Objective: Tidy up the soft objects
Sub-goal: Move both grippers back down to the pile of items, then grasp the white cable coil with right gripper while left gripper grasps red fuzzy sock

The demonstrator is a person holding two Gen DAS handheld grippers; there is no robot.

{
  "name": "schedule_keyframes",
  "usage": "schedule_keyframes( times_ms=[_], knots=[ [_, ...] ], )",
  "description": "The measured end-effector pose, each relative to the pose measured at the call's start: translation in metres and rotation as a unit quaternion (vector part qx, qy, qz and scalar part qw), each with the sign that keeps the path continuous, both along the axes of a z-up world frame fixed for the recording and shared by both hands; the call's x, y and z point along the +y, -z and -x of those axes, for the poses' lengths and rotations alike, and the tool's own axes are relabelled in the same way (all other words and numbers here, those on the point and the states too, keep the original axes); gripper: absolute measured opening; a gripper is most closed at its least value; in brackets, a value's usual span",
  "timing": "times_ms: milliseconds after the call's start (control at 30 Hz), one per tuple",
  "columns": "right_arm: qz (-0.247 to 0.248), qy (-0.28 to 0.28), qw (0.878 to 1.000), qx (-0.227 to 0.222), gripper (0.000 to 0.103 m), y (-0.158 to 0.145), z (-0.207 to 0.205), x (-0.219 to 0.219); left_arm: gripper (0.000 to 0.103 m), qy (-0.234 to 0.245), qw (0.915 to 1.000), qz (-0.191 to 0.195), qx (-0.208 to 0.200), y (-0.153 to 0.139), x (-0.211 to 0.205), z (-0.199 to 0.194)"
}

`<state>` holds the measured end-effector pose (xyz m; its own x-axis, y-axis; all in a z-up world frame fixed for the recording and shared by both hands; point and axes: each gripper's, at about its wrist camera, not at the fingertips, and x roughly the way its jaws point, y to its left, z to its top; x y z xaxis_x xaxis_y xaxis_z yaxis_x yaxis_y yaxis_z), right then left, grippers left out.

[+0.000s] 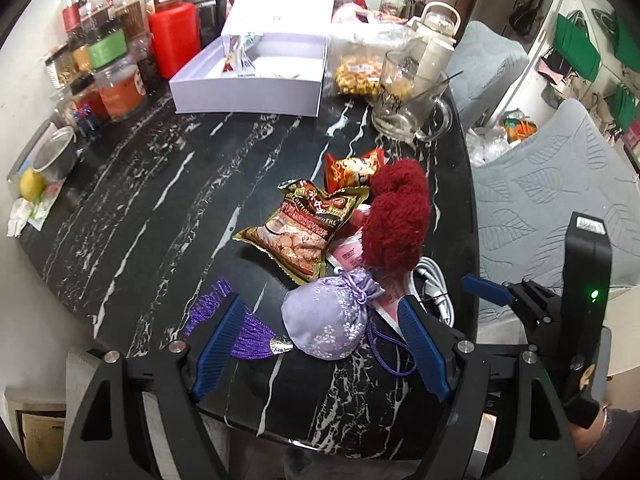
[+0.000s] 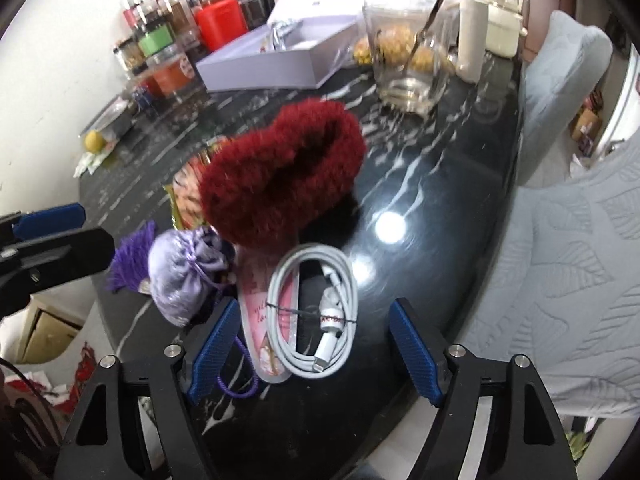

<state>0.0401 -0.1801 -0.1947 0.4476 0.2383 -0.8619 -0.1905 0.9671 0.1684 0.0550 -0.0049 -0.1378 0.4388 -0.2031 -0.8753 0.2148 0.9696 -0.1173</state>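
Pink packet (image 2: pixel 256 304) half hidden under red woolly thing (image 2: pixel 280 176), cable (image 2: pixel 316 312)

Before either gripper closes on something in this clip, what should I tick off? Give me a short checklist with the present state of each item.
1. Left gripper jaws open: ok.
2. Lilac pouch lies between the left jaws, pads not touching it: ok.
3. Pouch free of neighbours: not ok, its neck lies against the pink packet under the red slipper.
4. Right gripper jaws open: ok.
5. Right jaws frame a soft thing: not ok, the white cable coil and the pink packet lie between them.
6. Where the soft things should go: cannot tell.
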Motion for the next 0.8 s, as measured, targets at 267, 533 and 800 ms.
schedule_keyframes(
  times_ms=[267,533,800],
  knots=[
    [0.027,-0.003,0.999,-0.018,0.052,0.006,-0.003,0.011,0.079,0.015,0.9997,0.003,0.018,0.01,-0.001,-0.02],
    [0.01,0.009,1.0,-0.005,0.049,0.004,-0.011,0.002,0.079,0.046,0.9988,0.01,0.016,0.007,-0.014,-0.042],
    [0.007,0.027,1.0,0.006,0.049,0.0,-0.013,-0.02,0.079,0.093,0.9951,0.031,0.015,0.004,-0.044,-0.061]
  ],
)
